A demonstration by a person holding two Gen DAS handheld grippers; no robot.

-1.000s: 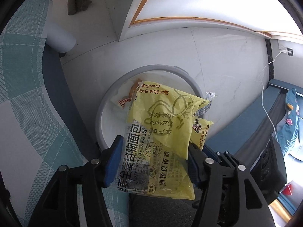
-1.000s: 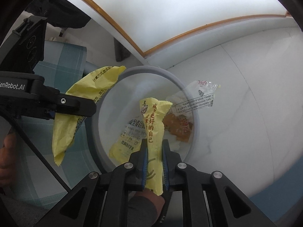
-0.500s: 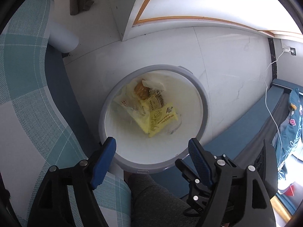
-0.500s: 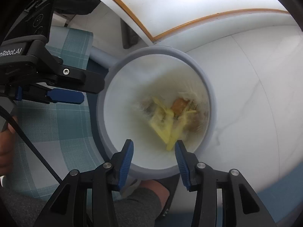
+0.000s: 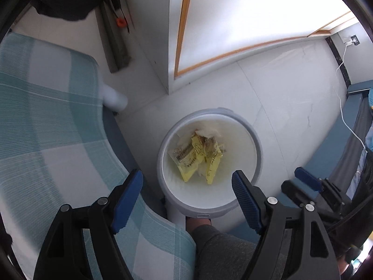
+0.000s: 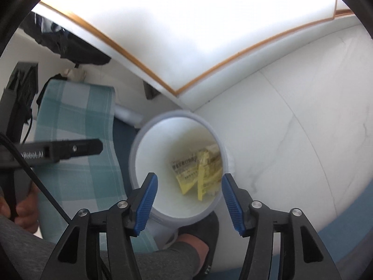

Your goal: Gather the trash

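Observation:
A round grey-rimmed white trash bin stands on the pale floor; it also shows in the right wrist view. Yellow snack wrappers lie crumpled at its bottom, also seen in the right wrist view. My left gripper is open and empty, high above the bin's near rim. My right gripper is open and empty above the bin. The left gripper's black arm shows at the left of the right wrist view.
A teal-and-white checked cushion lies left of the bin. A white table with a wood edge stands behind it. A blue sofa edge and a white cable are at right. The person's foot is by the bin.
Both grippers opened and dropped their yellow wrappers into the bin, then rose higher above it.

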